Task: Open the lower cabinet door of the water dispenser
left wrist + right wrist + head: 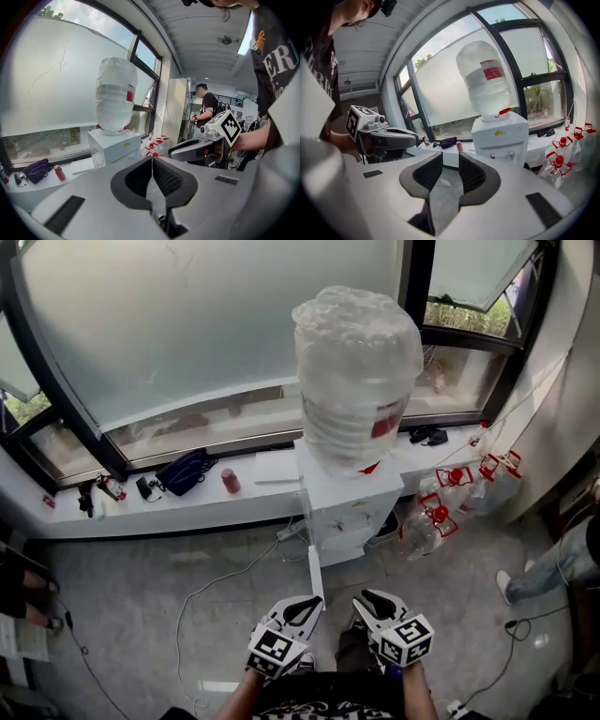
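The white water dispenser [349,501] stands against the windowsill with a large clear bottle [356,371] upside down on top. A thin white panel [315,570], apparently its lower door seen edge-on, juts from the front left corner toward me. My left gripper [311,604] hangs low in the head view in front of the dispenser, and its jaws are shut and empty [151,161]. My right gripper [367,600] is beside it. Its jaws [450,157] stand apart with nothing between them. Both gripper views show the dispenser [115,145] [499,138] some way off, its lower part hidden.
A black pouch [183,470] and a red can [230,481] lie on the windowsill [141,512]. Several empty red-capped bottles [450,498] stand to the right of the dispenser. A white cable [216,587] runs over the floor. People stand at the right [562,568] and left [28,601] edges.
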The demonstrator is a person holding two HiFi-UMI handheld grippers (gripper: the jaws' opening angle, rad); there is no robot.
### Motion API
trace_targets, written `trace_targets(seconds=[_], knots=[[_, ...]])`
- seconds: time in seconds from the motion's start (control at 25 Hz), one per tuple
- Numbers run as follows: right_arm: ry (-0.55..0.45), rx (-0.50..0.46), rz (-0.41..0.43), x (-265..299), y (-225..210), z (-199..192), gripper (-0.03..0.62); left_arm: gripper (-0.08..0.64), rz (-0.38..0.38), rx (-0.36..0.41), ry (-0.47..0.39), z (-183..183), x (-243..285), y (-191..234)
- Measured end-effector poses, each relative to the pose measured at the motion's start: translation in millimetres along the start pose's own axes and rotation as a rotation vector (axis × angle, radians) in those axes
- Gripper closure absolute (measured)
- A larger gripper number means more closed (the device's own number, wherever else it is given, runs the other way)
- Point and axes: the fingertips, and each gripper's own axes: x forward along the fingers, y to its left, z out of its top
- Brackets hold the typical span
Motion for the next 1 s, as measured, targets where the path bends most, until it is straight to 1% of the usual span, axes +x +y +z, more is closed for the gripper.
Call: trace_targets(seconds=[0.16, 0.28, 0.4, 0.56, 0.68, 0.76, 0.88, 1.0], knots=[[-0.021, -0.019, -0.036, -16, 46, -8, 0.474, 0.54, -0.039, -0.036, -0.026, -11, -43, -16], [-0.018, -0.039, -0.055, -27, 74, -15, 0.474, 0.54, -0.074, -0.042, -0.021, -24, -68, -25], [-0.027, -0.056, -0.075, -42, 93, -14, 0.476, 0.54, -0.096, -0.042, -0.024, -32, -85, -34], [-0.059, -0.074, -0.107, -64, 105, -7, 0.499, 0.54, -0.109, -0.028, -0.065, -25, -96, -47], [-0.072, -0.093, -0.119, -78, 106, -3, 0.509, 0.54, -0.117, -0.004, -0.097, -12, -99, -60], [-0.079, -0.103, -0.12, -87, 107, -1, 0.528, 0.54, -0.115, 0.011, -0.114, -3, -102, -70], [-0.09, -0.113, -0.12, -105, 111, -1, 0.568, 0.54, -0.104, 0.016, -0.124, 2, -108, -88], [-0.108, -0.093, -0.113, -136, 114, -8, 0.58, 0.54, -0.082, 0.007, -0.117, 1, -109, -112]])
